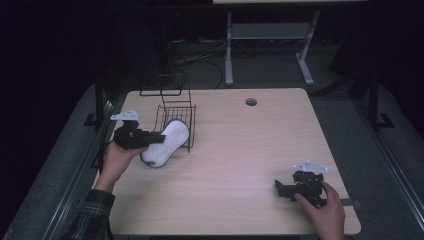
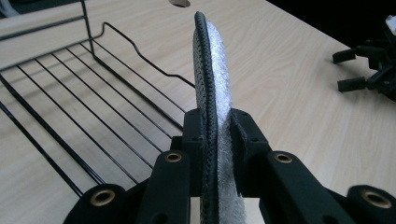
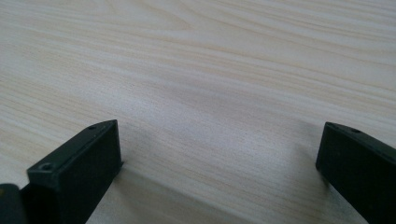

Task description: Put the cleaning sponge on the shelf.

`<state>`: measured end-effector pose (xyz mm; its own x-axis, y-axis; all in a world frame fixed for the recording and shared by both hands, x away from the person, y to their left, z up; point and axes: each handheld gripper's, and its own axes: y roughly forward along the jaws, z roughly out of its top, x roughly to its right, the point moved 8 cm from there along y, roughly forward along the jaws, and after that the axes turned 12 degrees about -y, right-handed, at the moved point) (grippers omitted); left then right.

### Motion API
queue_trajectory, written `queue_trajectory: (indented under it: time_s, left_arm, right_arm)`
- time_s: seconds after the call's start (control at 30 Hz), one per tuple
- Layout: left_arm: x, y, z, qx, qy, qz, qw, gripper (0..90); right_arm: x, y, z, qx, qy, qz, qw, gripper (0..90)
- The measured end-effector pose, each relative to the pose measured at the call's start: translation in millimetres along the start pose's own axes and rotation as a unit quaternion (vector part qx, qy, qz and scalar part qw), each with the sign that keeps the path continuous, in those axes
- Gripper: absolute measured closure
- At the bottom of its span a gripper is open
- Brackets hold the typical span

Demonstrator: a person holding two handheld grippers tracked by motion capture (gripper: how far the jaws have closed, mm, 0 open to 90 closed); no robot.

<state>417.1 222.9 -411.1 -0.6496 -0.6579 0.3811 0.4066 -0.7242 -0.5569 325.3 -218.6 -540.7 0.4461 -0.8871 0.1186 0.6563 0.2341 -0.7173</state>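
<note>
A white fleecy insole (image 1: 169, 141) with a black underside lies slanted at the left of the table, its far end inside a black wire basket (image 1: 186, 113). My left gripper (image 1: 154, 138) is shut on the insole's near part. In the left gripper view the insole (image 2: 214, 70) stands on edge between the jaws of my left gripper (image 2: 217, 128), with the basket's wires (image 2: 70, 88) to its left. At the table's near right corner my right gripper (image 1: 281, 188) rests low in a hand, open. In its own view, my right gripper (image 3: 219, 154) has bare wood between its jaws.
The light wooden table (image 1: 250, 150) has a round cable hole (image 1: 251, 102) at the back. A black wire frame (image 1: 162, 75) and white table legs (image 1: 229, 55) stand on the dark floor behind. My right gripper (image 2: 369, 70) sits far off in the left gripper view.
</note>
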Motion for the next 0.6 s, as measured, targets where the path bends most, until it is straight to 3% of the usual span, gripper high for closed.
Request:
queue_trajectory:
  time_s: [0.6]
  left_arm:
    - [-24.0,2.4,27.5,0.018,-0.009,0.012,0.9997,77.0]
  right_arm:
    - [0.0,0.0,0.0,0.000,0.000,0.000,1.0000,0.0]
